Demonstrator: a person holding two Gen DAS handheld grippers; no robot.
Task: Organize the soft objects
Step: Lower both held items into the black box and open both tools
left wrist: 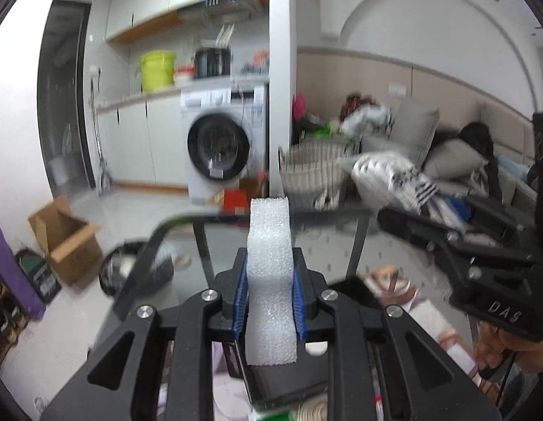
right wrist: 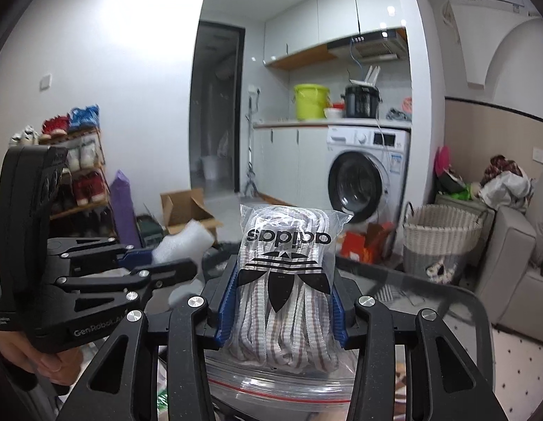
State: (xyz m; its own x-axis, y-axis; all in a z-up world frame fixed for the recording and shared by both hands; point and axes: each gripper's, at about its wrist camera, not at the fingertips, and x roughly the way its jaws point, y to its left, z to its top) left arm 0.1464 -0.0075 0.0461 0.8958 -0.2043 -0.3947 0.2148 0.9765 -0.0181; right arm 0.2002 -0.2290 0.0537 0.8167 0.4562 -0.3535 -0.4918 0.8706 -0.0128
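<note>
My left gripper (left wrist: 269, 301) is shut on a white foam block (left wrist: 269, 273), held upright above the glass table (left wrist: 341, 245). The same block (right wrist: 182, 242) and the left gripper (right wrist: 159, 263) show at the left of the right wrist view. My right gripper (right wrist: 282, 312) is shut on a clear Adidas bag of white laces (right wrist: 283, 280), held up over a clear zip bag (right wrist: 278, 386). The right gripper (left wrist: 482, 245) shows at the right of the left wrist view.
A woven basket (right wrist: 441, 242) stands by a sofa (right wrist: 510, 256) piled with clothes and cushions. A washing machine (right wrist: 369, 175), an open cardboard box (right wrist: 187, 210), a purple roll (right wrist: 124, 207) and a shoe rack (right wrist: 78, 175) stand beyond the table.
</note>
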